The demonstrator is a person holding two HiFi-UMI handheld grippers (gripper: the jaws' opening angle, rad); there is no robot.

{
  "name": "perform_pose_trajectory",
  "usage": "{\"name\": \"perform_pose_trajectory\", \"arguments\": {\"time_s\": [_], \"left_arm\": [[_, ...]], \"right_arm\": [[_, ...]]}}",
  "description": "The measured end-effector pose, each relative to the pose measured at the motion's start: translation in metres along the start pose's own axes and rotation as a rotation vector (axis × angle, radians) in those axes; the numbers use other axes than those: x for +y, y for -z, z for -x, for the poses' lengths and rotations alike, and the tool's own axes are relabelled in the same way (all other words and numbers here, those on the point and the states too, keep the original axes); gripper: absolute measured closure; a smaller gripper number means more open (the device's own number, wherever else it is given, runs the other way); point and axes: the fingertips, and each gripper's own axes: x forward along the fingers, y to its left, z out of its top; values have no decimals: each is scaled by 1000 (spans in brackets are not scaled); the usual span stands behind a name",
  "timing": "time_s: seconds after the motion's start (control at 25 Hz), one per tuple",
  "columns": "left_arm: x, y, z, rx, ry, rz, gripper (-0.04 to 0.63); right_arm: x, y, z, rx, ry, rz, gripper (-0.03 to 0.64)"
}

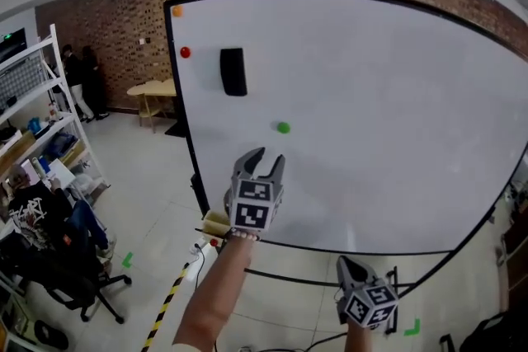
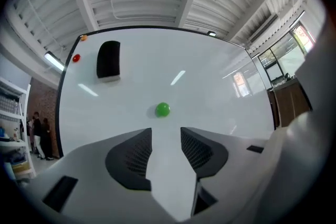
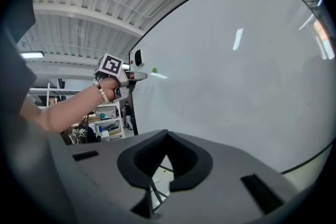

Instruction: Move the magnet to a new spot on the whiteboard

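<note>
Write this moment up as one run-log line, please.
left claw: open, empty, facing green magnet | green magnet: on whiteboard, untouched | right claw: shut, empty

1. I can read no words or numbers in any of my views.
2. The cube (image 1: 252,211) on my left gripper (image 1: 271,161) shows only square black-and-white markers.
3. Far to that gripper's left, the print on a seated person's shirt (image 1: 30,215) is too blurred to read.
</note>
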Motion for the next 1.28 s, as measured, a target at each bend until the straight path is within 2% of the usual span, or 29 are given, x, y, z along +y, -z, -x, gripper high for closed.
{"name": "perform_pose_trajectory", "arguments": {"time_s": [0.08, 0.28, 0.44, 0.72, 0.8, 1.12, 1.28], "left_arm": [[1, -20, -14, -21, -19, -22, 379], [-2, -45, -39, -33, -49, -91, 379], [-5, -44, -49, -5, -55, -125, 385], [-2, -40, -56, 6, -68, -142, 400], [-3, -41, -58, 4, -70, -147, 437], [-1, -36, -62, 20, -75, -165, 439], [-1, -36, -62, 27, -93, -172, 463]], "right_arm": [[-9, -3, 6, -9, 7, -2, 606], [-35, -8, 17, -30, 36, -19, 606], [-45, -10, 21, -38, 51, -30, 606], [-49, -8, 16, -44, 47, -40, 606], [-50, -8, 15, -43, 48, -42, 606], [-50, -10, 15, -46, 58, -48, 606], [-53, -7, 17, -52, 61, -53, 606]]}}
